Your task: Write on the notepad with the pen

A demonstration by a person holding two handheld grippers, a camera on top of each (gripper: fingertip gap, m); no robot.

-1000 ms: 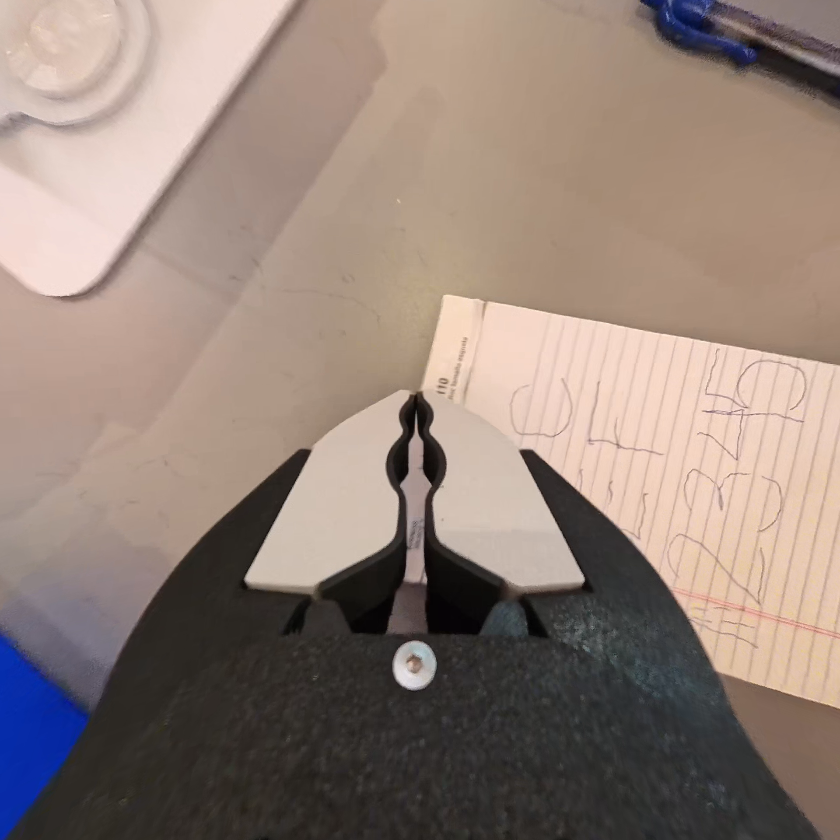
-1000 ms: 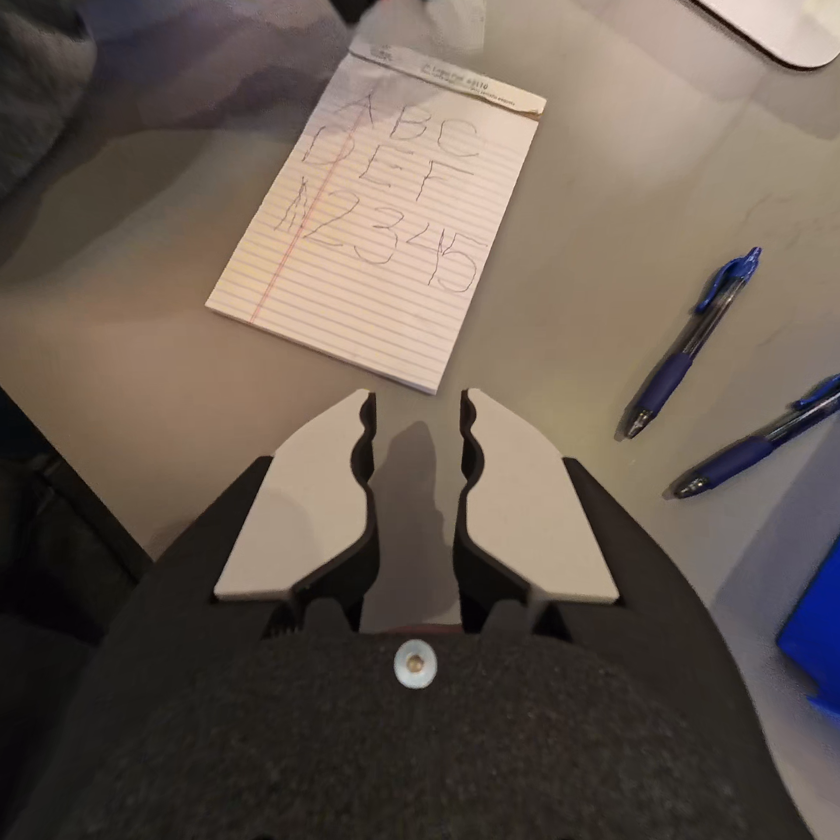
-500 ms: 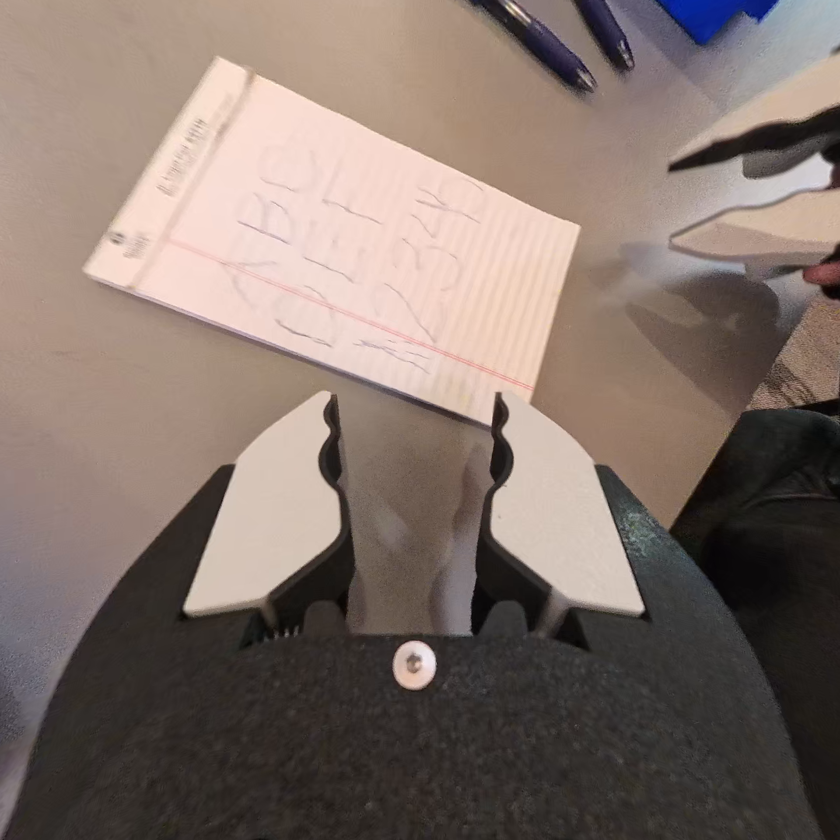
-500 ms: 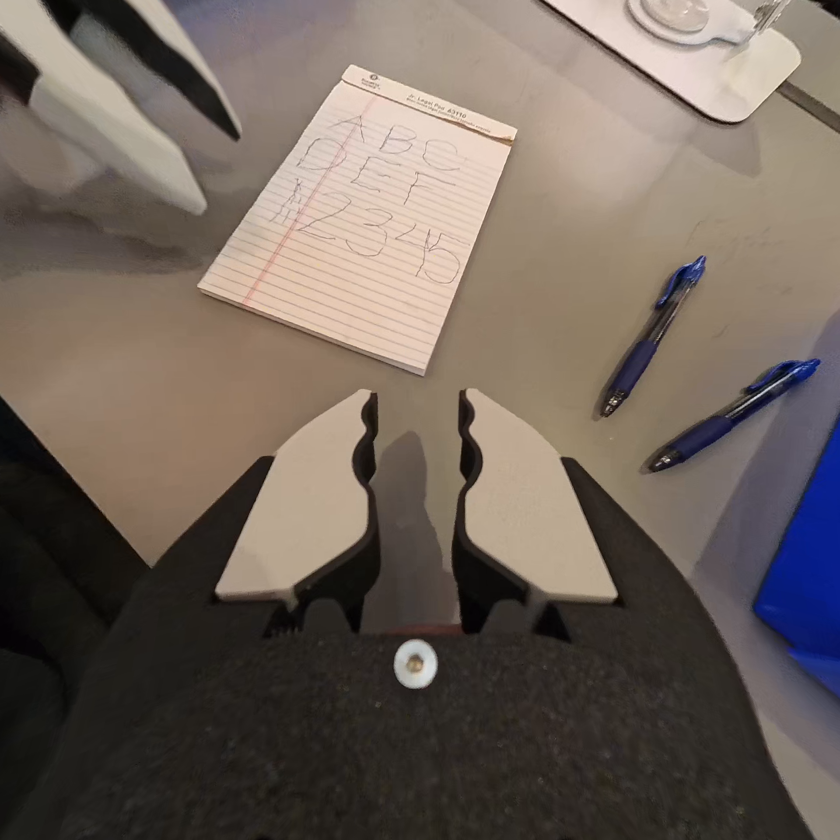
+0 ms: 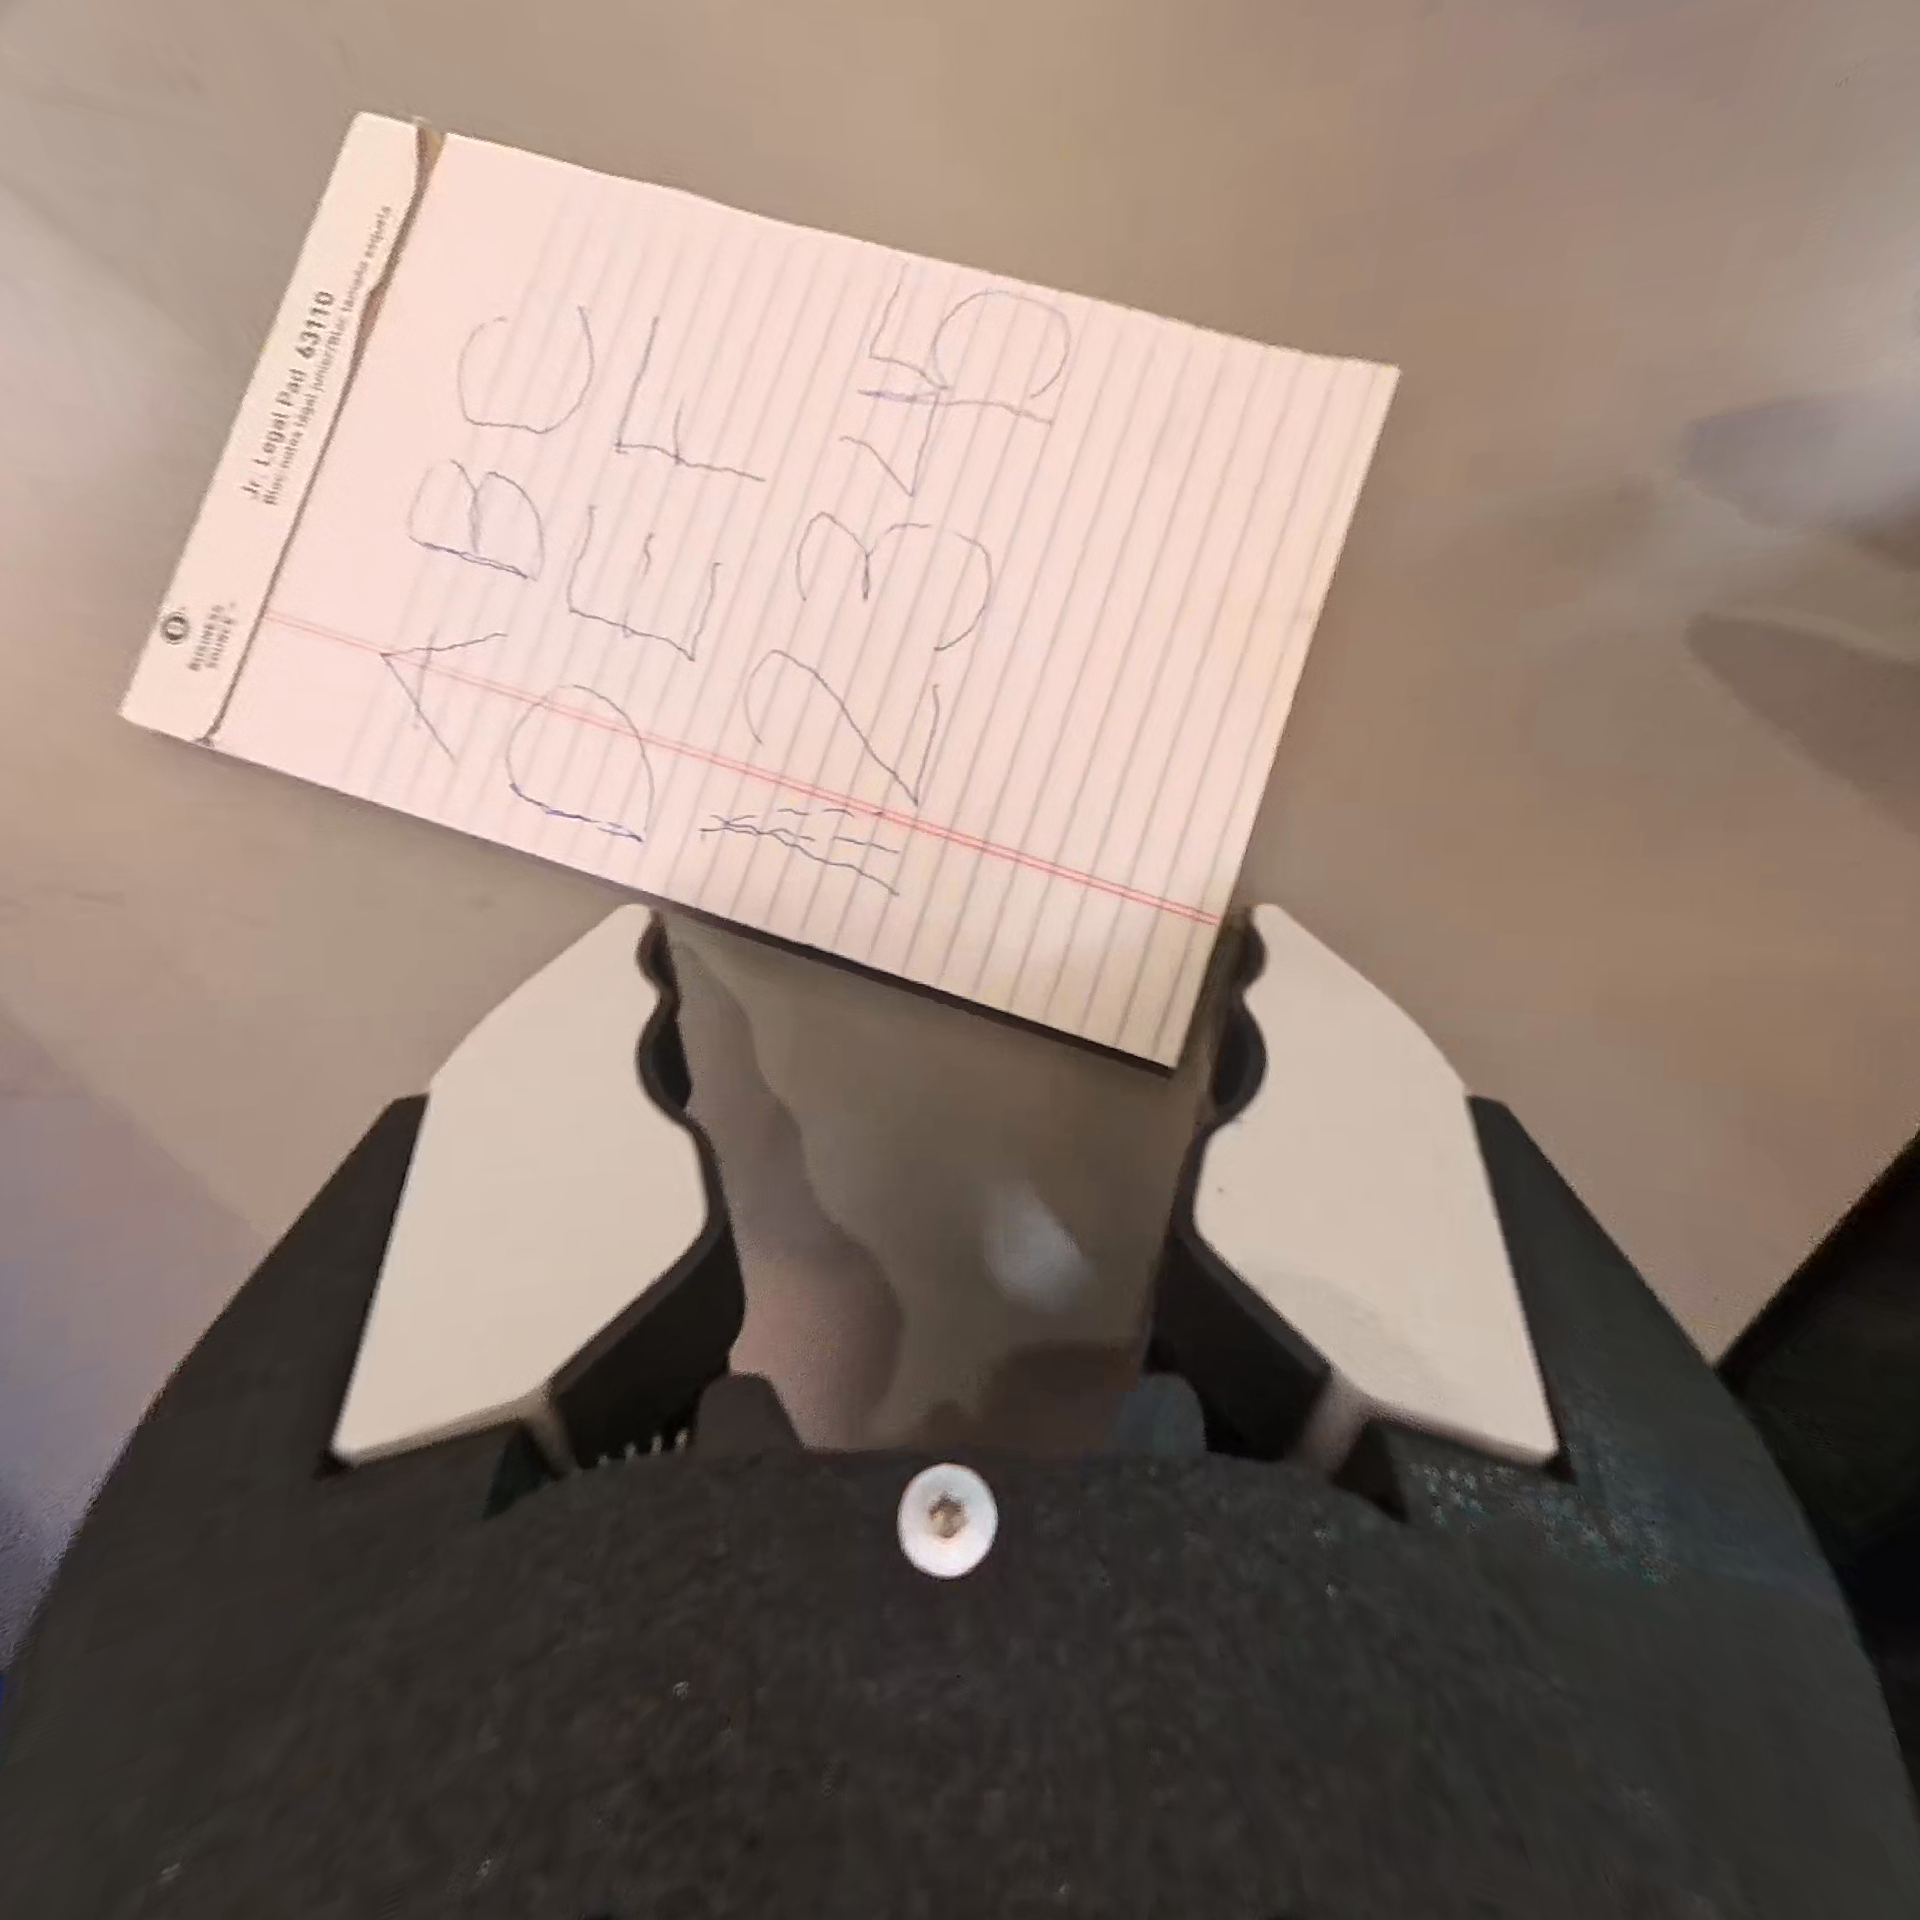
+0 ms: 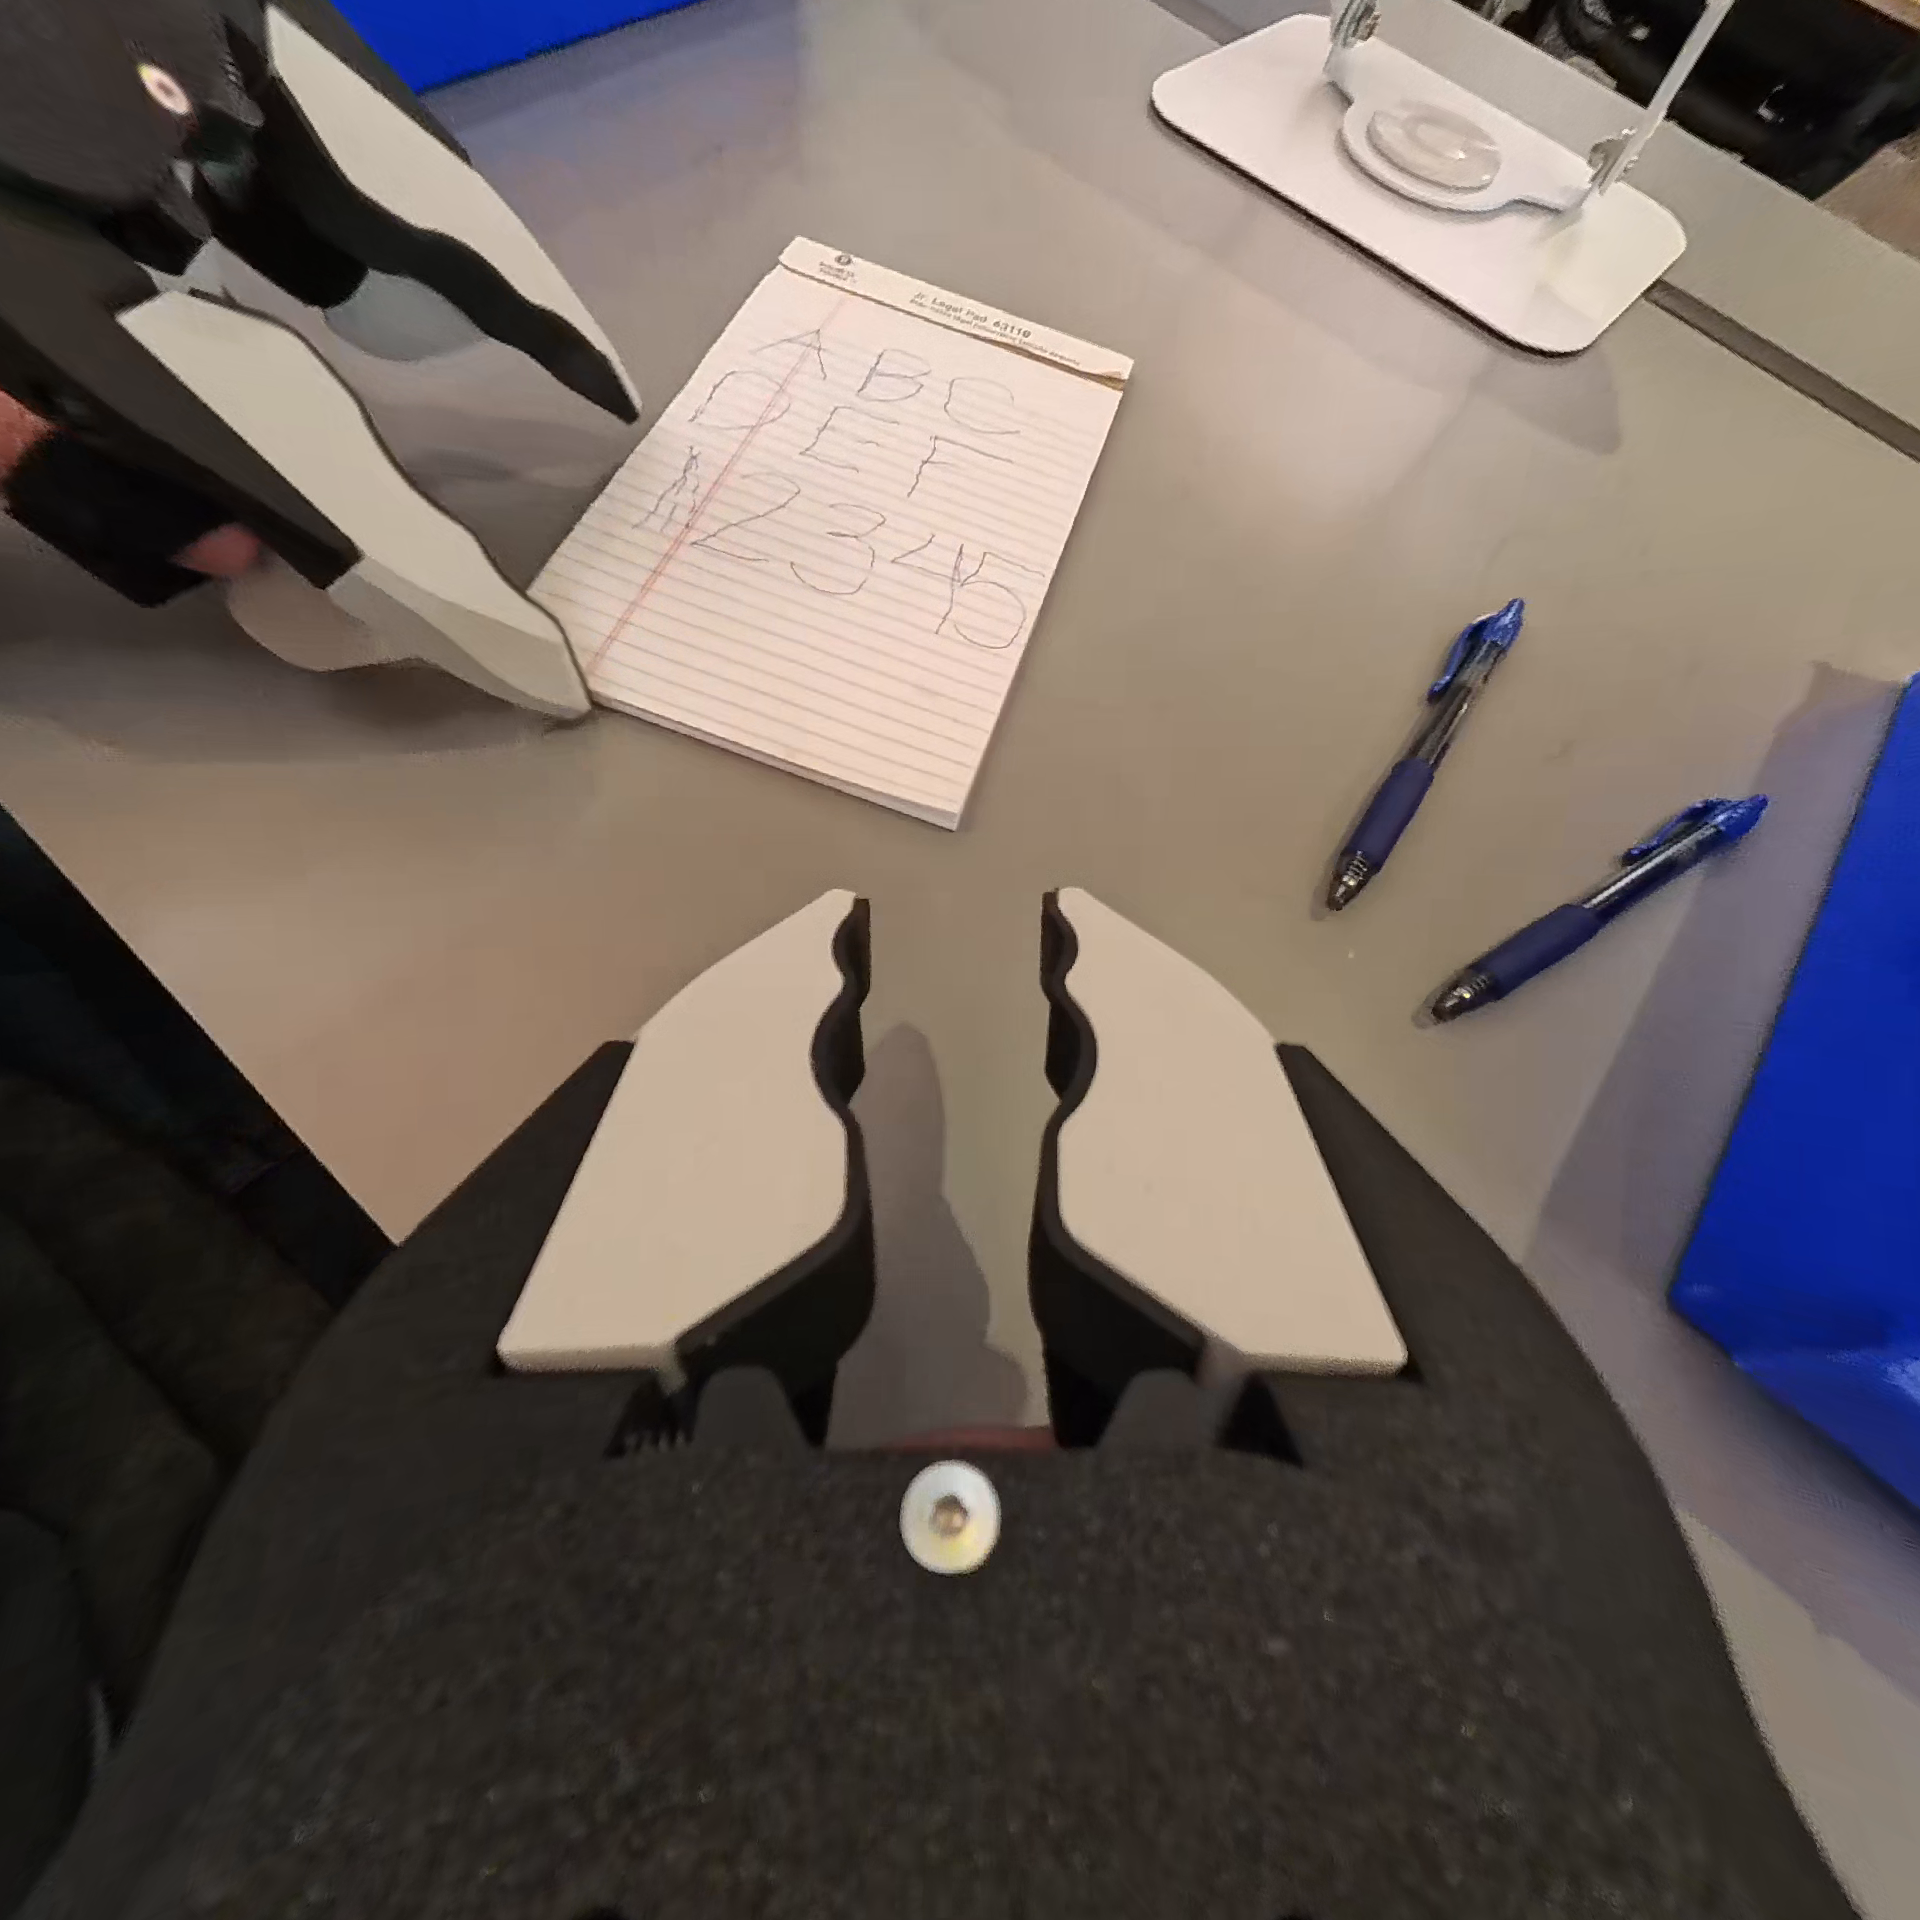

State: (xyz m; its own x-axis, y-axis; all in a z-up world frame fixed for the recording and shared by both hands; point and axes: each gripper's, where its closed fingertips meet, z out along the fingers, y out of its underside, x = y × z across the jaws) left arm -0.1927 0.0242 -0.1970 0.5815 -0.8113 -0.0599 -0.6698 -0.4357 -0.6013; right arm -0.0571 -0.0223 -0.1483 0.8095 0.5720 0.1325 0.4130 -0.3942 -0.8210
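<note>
A lined notepad (image 5: 790, 582) with handwritten letters and numbers lies flat on the grey table (image 5: 1558, 727). My left gripper (image 5: 945, 935) is open wide and empty, its fingers straddling the pad's left long edge. In the right wrist view the left gripper (image 6: 597, 561) sits low at the notepad's (image 6: 883, 582) left side, and its lower fingertip (image 6: 551, 686) looks to touch the table by the pad's near corner. My right gripper (image 6: 951, 902) is open and empty, above the table in front of the pad. Two blue pens (image 6: 1423, 758) (image 6: 1590, 914) lie to the right of the pad.
A blue flat object (image 6: 1818, 1143) lies at the right edge beyond the pens. A white stand base (image 6: 1455, 208) stands at the far right. The table's near edge (image 6: 260, 1122) runs diagonally at the left, with dark floor beyond it.
My left gripper was shut at the pad's top edge; it has opened wide and swung round to the pad's left side. The right gripper has drawn back a little, still open.
</note>
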